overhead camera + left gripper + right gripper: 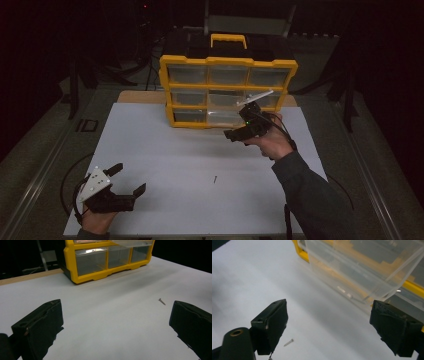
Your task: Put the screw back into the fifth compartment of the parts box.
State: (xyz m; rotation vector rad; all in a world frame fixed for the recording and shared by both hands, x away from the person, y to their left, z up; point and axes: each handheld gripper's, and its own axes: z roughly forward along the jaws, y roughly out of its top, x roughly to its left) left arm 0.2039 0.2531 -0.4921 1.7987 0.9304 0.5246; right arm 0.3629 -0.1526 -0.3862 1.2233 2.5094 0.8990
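The right gripper (239,131) hangs with its jaws apart and empty just in front of the yellow organizer (227,92), close to a clear drawer (362,267) that sticks out of the lower row. The drawer looks half pulled and thin-walled; a careless nudge from that gripper could, I think, tip it out or jam it crooked. A small screw (215,178) lies loose on the white bench (165,150), well apart from the organizer. It is tiny and flat on a smooth top, so a pinch could easily flick it away. The left gripper (129,180) rests near the front left corner, jaws wide and empty. Nothing stands between either gripper and the screw.
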